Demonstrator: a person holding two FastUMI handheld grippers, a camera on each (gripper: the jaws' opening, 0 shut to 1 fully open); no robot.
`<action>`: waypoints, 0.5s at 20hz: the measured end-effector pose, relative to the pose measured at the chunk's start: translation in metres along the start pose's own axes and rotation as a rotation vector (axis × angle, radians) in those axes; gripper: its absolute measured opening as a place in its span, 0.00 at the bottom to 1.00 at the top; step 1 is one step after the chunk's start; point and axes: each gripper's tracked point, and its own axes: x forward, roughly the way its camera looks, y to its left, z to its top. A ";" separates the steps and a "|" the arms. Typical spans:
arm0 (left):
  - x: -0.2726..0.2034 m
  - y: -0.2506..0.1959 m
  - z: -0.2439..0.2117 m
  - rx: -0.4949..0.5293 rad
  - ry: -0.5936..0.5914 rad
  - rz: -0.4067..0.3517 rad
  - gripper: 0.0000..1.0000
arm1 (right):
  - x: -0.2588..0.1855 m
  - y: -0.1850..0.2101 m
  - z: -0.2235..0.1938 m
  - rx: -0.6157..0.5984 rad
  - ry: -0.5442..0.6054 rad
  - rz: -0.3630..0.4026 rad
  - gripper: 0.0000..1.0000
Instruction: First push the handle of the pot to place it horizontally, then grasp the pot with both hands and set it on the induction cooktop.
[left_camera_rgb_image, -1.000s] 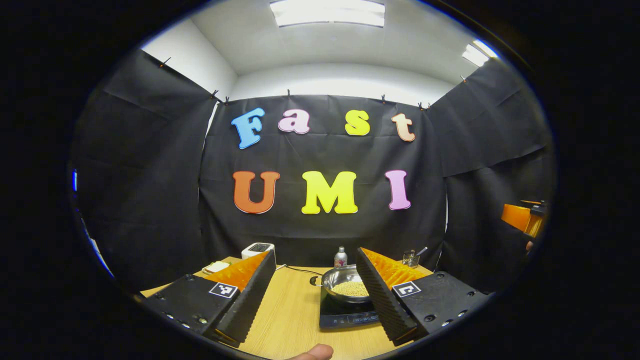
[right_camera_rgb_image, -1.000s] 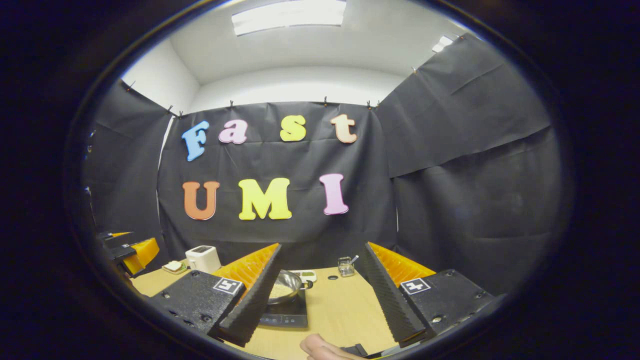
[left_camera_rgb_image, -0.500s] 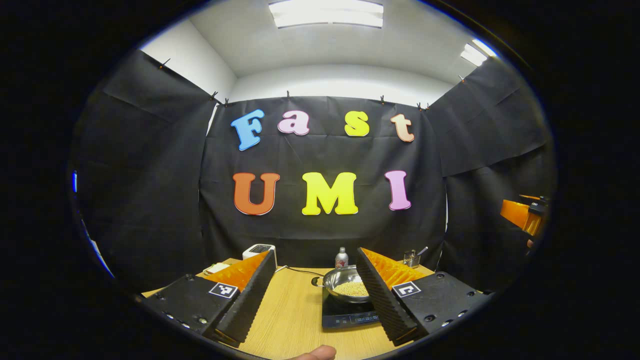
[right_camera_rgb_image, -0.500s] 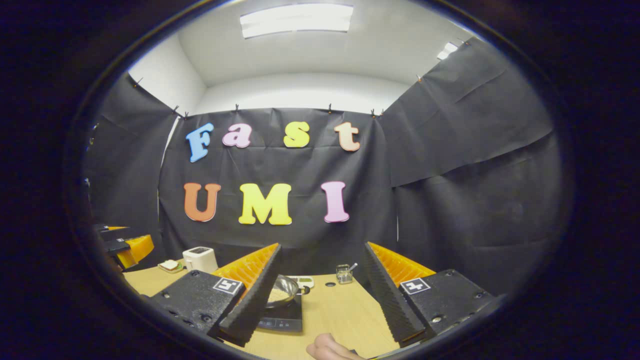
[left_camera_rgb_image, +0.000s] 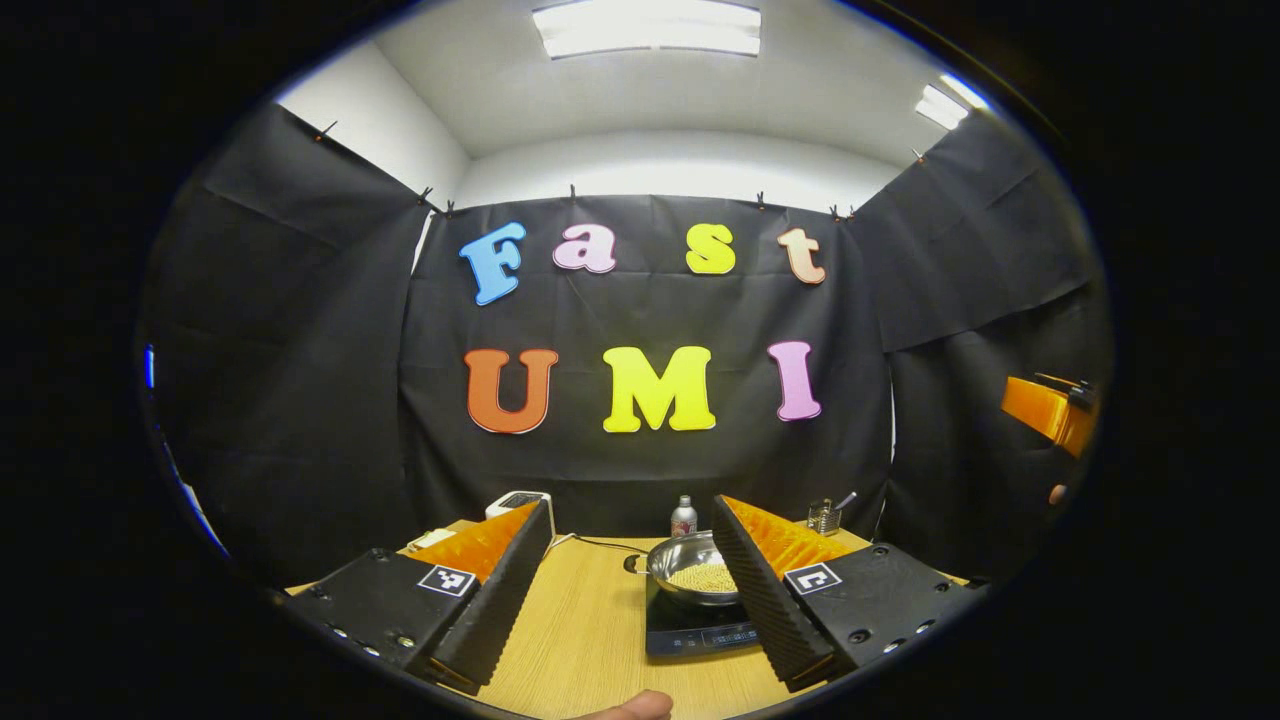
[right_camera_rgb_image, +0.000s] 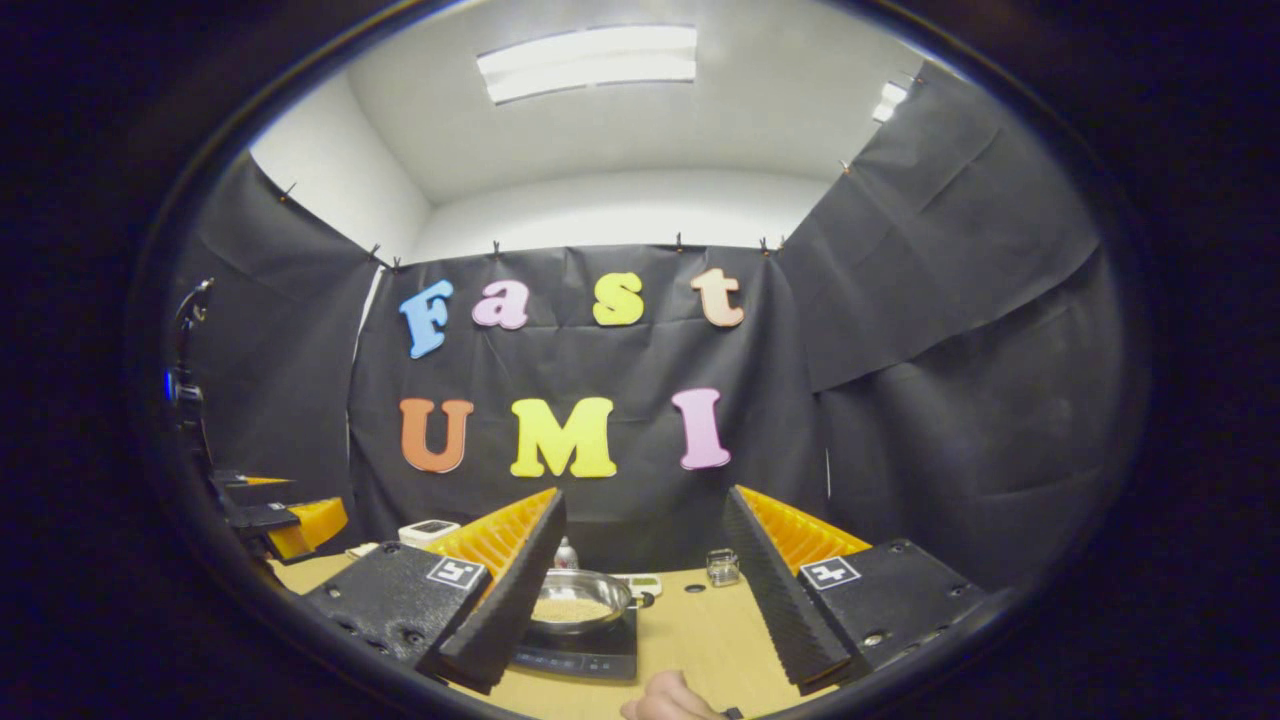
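Setting was a recording booth, not a real kitchen: black cloth walls (left_camera_rgb_image: 300, 330) clipped up under ceiling light panels (left_camera_rgb_image: 647, 28), with kitchen props on a wooden table (left_camera_rgb_image: 590, 630).

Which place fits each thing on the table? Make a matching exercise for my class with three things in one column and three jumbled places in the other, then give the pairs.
Things
1. pot
2. bottle
3. white appliance

Places
A. far left part of the table, near the cloth wall
B. on the induction cooktop
C. just behind the pot, by the cloth wall

Pairs: 1-B, 2-C, 3-A
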 end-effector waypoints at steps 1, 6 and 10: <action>0.001 0.000 0.000 0.002 0.003 -0.002 0.96 | 0.001 -0.002 -0.002 -0.011 0.004 -0.005 0.98; 0.001 0.002 -0.004 -0.002 0.020 -0.001 0.96 | 0.003 -0.004 -0.019 -0.042 0.055 -0.016 0.98; -0.002 0.001 -0.005 -0.002 0.025 0.000 0.96 | 0.007 -0.010 -0.032 -0.051 0.087 -0.039 0.98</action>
